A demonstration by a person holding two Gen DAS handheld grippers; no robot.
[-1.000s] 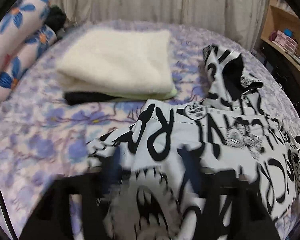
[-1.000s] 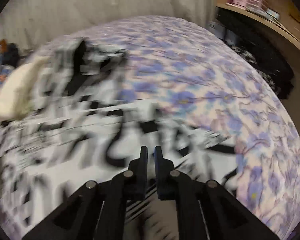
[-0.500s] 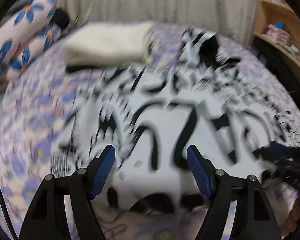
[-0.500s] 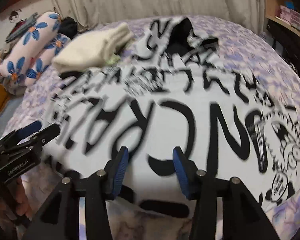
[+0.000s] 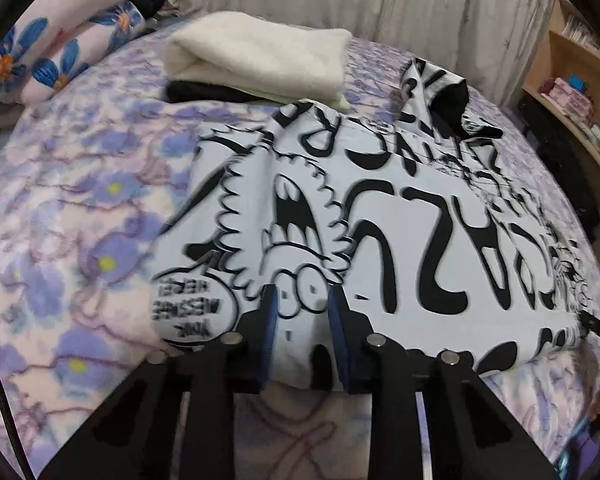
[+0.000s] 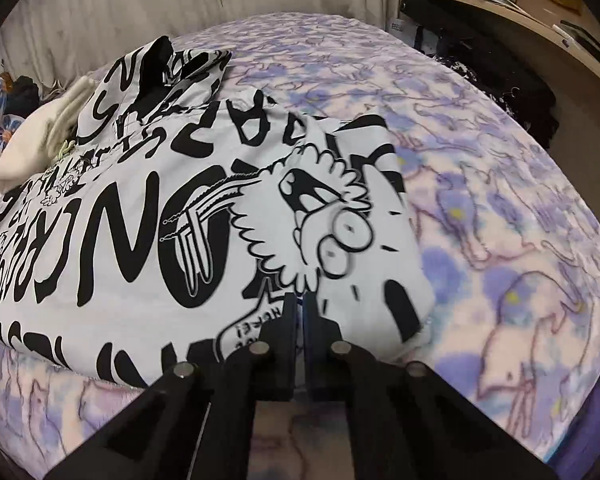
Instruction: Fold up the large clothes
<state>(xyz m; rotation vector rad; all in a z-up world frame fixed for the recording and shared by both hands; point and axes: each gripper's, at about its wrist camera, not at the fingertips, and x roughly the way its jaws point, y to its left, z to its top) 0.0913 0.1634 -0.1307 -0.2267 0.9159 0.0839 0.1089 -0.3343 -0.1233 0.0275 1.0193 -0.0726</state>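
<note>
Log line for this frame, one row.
garment: printed hoodie flat on bed | left tool: closing on hem | right tool: shut on hem

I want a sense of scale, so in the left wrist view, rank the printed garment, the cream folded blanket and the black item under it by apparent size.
1. printed garment, though nearest the camera
2. cream folded blanket
3. black item, mostly hidden beneath

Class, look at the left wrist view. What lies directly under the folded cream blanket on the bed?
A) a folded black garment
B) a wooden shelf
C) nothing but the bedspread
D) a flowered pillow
A: a folded black garment shows as a dark layer beneath the cream blanket, both resting on the purple flowered bedspread.
</note>
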